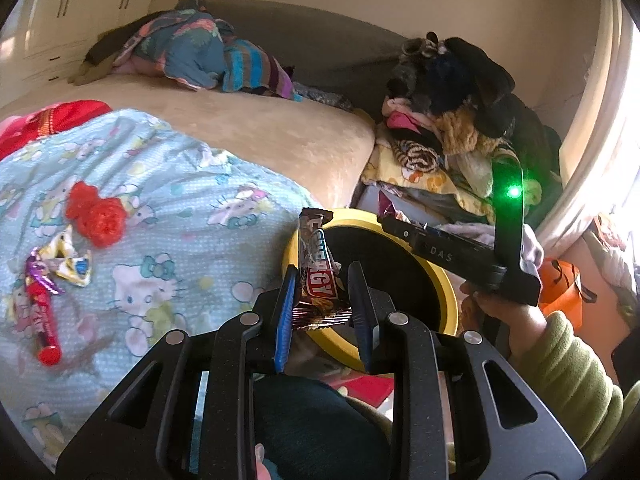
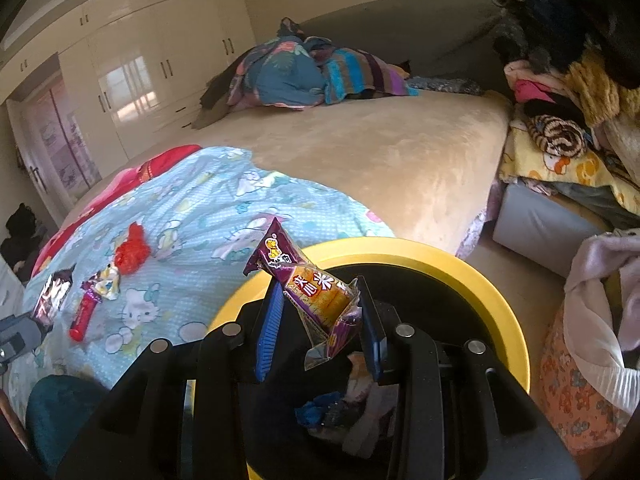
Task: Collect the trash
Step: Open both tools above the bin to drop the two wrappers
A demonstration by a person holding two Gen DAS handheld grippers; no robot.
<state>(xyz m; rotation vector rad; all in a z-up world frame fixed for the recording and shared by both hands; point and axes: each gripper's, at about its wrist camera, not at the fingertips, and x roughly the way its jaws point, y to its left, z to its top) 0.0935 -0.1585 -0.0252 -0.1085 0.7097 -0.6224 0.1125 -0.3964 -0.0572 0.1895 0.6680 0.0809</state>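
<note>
My left gripper (image 1: 323, 276) is shut on a brown energy bar wrapper (image 1: 318, 260), held upright just before the yellow-rimmed bin (image 1: 448, 292). My right gripper (image 2: 318, 284) is shut on a purple and orange snack packet (image 2: 316, 292) above the same bin (image 2: 480, 280), which has a black liner and crumpled trash (image 2: 352, 400) inside. In the left wrist view a hand in a green sleeve carries the right gripper (image 1: 394, 224) over the bin. On the cartoon-cat bedsheet lie a red tube wrapper (image 1: 44, 320) (image 2: 82, 316) and a crumpled candy wrapper (image 1: 70, 258) (image 2: 108, 284).
A red crocheted piece (image 1: 98, 212) lies on the sheet near the wrappers. Bedding is bunched at the bed's far end (image 1: 192, 52). A tall clothes pile (image 1: 460, 100) stands right of the bed. An orange bag (image 1: 560, 292) sits by the bin. Wardrobes (image 2: 140, 60) line the far wall.
</note>
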